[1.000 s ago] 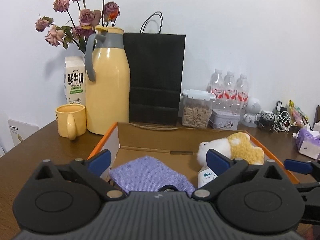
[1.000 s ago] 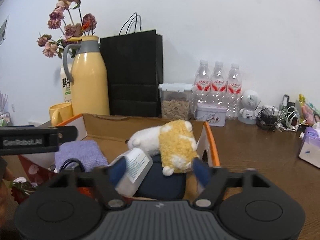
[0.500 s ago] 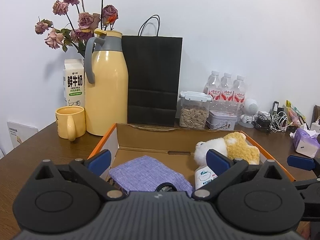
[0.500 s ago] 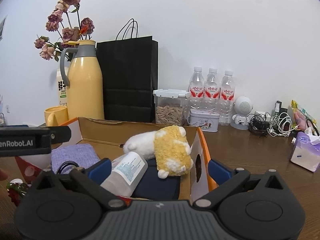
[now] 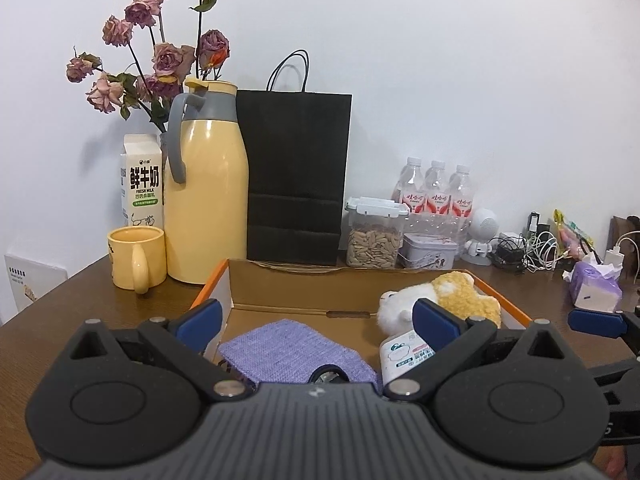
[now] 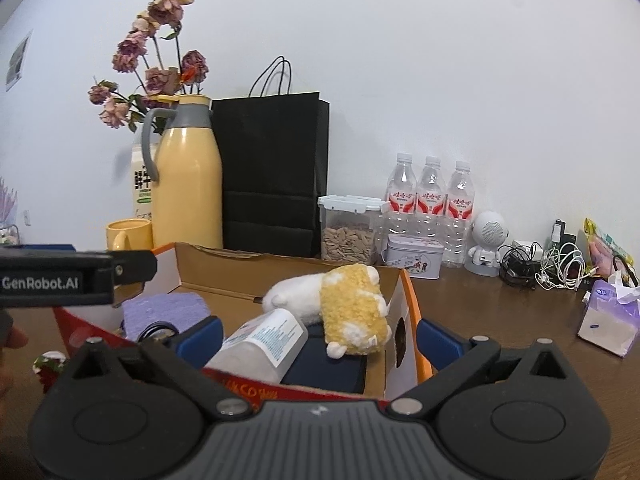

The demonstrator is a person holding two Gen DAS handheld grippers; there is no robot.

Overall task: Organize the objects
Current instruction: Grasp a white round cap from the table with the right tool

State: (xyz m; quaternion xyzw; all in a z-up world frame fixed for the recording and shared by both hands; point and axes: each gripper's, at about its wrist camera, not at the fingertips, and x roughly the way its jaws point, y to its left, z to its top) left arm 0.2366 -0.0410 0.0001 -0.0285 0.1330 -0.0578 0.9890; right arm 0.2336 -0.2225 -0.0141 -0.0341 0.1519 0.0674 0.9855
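cardboard box (image 6: 288, 276) with orange edges sits open on the brown wooden table (image 6: 500, 320), in front of a black paper bag (image 6: 272, 172) and a yellow thermos jug (image 6: 188, 184). inside the box lie a purple knitted cloth (image 5: 288, 352) on the left, a white-and-yellow plush toy (image 6: 340, 300) toward the right, a white bottle (image 6: 264, 340) lying on its side with its label up, and a dark blue case (image 6: 332, 372) under the toy and bottle. the right gripper (image 6: 318, 338) hovers at the box's near right corner; its jaws have just been opening and now stand wide, with the box's right wall between the pads but nothing pressed. the left gripper (image 5: 316, 316) hangs over the near left side of the box, jaws spread wide, holding nothing. a yellow mug (image 5: 138, 258) stands beside the thermos.
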